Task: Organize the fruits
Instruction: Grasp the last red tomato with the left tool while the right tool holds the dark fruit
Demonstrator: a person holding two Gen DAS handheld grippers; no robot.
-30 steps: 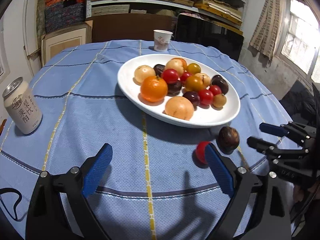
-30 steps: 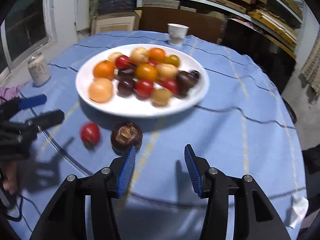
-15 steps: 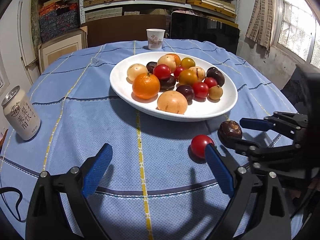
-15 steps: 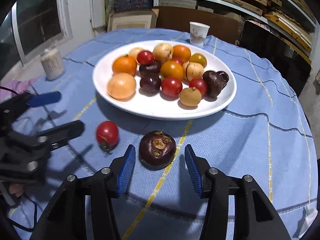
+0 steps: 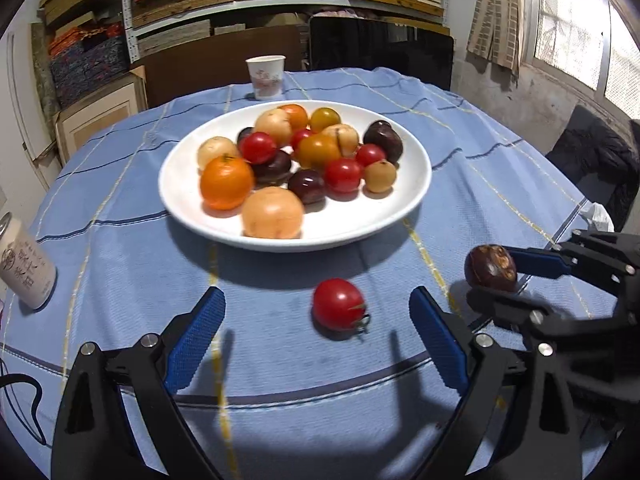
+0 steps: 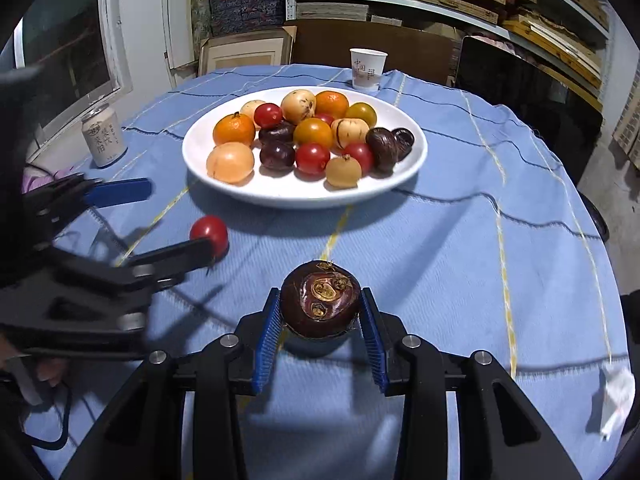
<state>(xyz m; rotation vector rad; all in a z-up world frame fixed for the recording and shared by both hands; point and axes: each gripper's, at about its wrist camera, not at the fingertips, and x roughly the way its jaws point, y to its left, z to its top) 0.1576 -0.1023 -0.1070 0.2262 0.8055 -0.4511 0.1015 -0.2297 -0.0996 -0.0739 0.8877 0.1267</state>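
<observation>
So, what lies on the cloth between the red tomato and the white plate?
Nothing: only bare blue cloth separates the tomato from the plate, seen in both wrist views.

Paper cup (image 5: pixel 265 77) stands upright at the top centre, on the far edge of the blue tablecloth (image 5: pixel 120 200). A drinks can (image 6: pixel 103 136) sits upright at mid-left; possibly crumpled tissue (image 6: pixel 616 396) lower right.

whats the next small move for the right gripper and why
Probably lift the dark brown fruit and carry it toward the white plate. The right gripper has just been closing its jaws, and its blue pads now press both sides of the fruit, which still sits low over the blue tablecloth.
</observation>
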